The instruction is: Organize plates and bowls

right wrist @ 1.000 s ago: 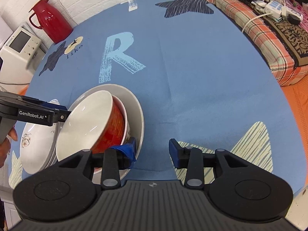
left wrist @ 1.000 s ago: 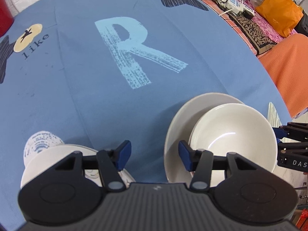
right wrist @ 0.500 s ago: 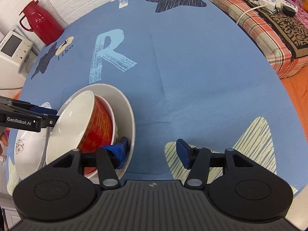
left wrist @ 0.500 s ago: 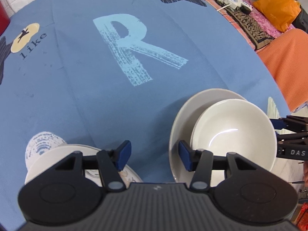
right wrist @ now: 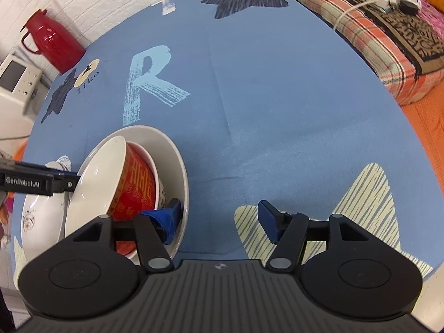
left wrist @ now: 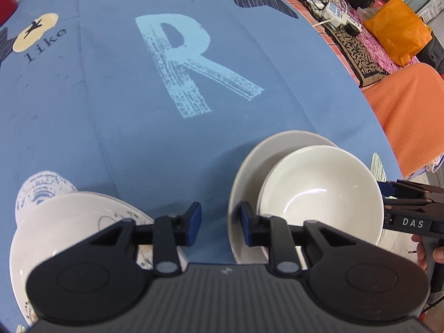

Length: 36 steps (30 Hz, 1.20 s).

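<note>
A white bowl with a red outside [right wrist: 138, 186] sits inside a grey-white plate [right wrist: 177, 166] on the blue tablecloth [right wrist: 277, 97]. In the left wrist view the bowl [left wrist: 319, 194] and plate [left wrist: 249, 163] lie at lower right. My left gripper [left wrist: 219, 219] is closing. Its right finger [left wrist: 245, 222] is over the plate's left rim, and I see only cloth and that rim in the gap. My right gripper [right wrist: 219, 216] is opening. Its left finger [right wrist: 166, 219] is inside the plate beside the bowl's red wall, and the other stands over the cloth.
A white dish with a flower pattern [left wrist: 69, 222] lies left of the plate. A red thermos [right wrist: 52, 44] and a white appliance [right wrist: 16, 80] stand beyond the far left table edge. A plaid cushion with cables [right wrist: 374, 36] and orange cloth [left wrist: 410, 105] border the right.
The left jaws have narrowed. The right jaws have widened, with the right finger moving away from the plate. Both grippers stay about where they were.
</note>
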Motion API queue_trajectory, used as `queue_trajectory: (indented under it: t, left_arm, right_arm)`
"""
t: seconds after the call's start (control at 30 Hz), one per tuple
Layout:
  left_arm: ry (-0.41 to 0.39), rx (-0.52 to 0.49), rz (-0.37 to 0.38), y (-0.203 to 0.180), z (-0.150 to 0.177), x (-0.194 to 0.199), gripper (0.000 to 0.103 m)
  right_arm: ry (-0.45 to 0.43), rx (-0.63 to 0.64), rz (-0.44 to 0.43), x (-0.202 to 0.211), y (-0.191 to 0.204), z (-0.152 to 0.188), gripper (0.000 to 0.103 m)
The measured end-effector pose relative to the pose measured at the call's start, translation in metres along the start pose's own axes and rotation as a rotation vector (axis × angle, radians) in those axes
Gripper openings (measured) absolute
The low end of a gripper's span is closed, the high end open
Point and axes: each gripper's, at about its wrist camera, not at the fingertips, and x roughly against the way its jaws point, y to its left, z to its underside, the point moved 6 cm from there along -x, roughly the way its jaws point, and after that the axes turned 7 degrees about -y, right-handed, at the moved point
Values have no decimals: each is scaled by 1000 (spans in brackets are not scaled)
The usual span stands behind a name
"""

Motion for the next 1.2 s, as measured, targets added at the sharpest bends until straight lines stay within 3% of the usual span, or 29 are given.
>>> queue_trajectory:
  t: [0.07, 0.17, 0.2, 0.23, 0.37, 0.5, 0.73, 0.93, 1.2]
  left_arm:
    - [1, 0, 15, -3, 2, 0, 10]
    - [0, -6, 24, -4, 4, -1, 4]
    - [2, -3, 26, -5, 4, -1, 3]
    - [2, -3, 32, -5, 4, -1, 0]
    - [-16, 21, 52, -5, 6, -2, 0]
    - [-29, 101, 99, 3, 7, 0, 0]
    - [-42, 57, 68, -3, 8, 1, 0]
    - [-31, 51, 80, 0, 10, 1, 0]
    - [-32, 181, 80, 7, 10, 2, 0]
  right_arm:
    - [-22, 5, 1, 0, 2, -1, 47]
    - [-37, 20, -46, -4, 8, -1, 30]
    - [-39, 1, -83, -5, 10, -1, 12]
    - [-39, -9, -95, -6, 11, -1, 1]
    - [-46, 4, -115, -5, 17, -1, 0]
    - [-38, -90, -147, -7, 12, 1, 0]
    - [-27, -227, -163, -5, 9, 4, 0]
    - [1, -196, -184, -10, 8, 12, 0]
    - [-31, -157, -166, -7, 12, 9, 0]
